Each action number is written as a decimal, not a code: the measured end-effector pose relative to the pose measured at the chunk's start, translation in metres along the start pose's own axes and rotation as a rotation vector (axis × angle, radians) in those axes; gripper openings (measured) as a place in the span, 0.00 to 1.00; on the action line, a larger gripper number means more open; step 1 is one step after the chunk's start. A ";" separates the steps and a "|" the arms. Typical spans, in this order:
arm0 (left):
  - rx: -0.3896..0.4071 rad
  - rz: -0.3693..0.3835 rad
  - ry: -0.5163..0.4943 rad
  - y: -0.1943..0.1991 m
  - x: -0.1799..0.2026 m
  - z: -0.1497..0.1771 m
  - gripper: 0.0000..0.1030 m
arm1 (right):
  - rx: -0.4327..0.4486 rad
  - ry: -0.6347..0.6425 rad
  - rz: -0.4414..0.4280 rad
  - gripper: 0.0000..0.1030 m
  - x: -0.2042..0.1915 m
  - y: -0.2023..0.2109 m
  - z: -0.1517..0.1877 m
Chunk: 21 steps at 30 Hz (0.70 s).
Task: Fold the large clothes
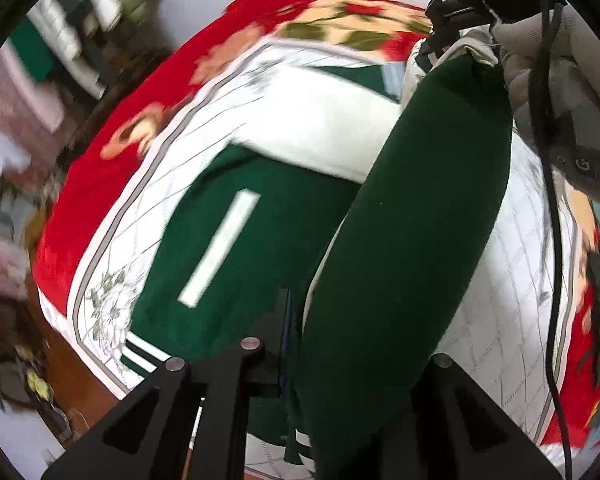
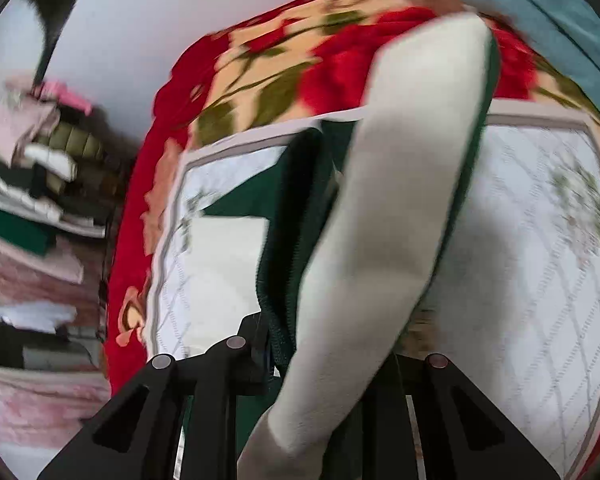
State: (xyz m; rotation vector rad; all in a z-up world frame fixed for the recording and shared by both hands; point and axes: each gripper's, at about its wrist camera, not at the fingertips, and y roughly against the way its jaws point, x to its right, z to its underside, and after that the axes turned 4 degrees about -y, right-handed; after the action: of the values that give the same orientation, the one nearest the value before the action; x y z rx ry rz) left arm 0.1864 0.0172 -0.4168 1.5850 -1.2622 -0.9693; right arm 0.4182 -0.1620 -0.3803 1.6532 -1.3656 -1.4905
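Left hand-held gripper [image 1: 340,364] is clenched on the green jacket [image 1: 404,240]; the right hand-held gripper [image 2: 332,360] grips its white sleeve [image 2: 384,208]. The lifted half stretches lengthwise between them above the bed [image 1: 512,320].

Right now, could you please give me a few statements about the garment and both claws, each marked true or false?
1. The garment is dark green with white parts. True.
2. The left claw hangs open with nothing in it. False: it is shut on a green fold of the garment.
3. The garment lies on a white quilted cover over a red floral blanket. True.
4. The right claw grips a blue towel. False: it is shut on the garment, white and green cloth running through it.
5. The green panel spread on the cover bears a white stripe. True.
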 end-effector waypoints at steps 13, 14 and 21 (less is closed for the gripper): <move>-0.215 -0.037 0.557 -0.099 -0.224 0.055 0.62 | -0.367 0.195 -0.059 0.69 -0.171 -0.191 0.048; -0.214 -0.061 0.583 -0.096 -0.233 0.062 0.62 | -0.380 0.176 -0.125 0.69 -0.166 -0.187 0.049; -0.183 -0.071 0.553 -0.085 -0.216 0.065 0.62 | -0.192 0.187 -0.149 0.86 -0.070 -0.099 0.026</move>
State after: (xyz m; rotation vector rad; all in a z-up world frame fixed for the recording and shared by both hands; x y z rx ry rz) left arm 0.1125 0.2285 -0.5063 1.6098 -0.7187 -0.6034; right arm 0.4343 -0.0569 -0.4453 1.7508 -0.9876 -1.4567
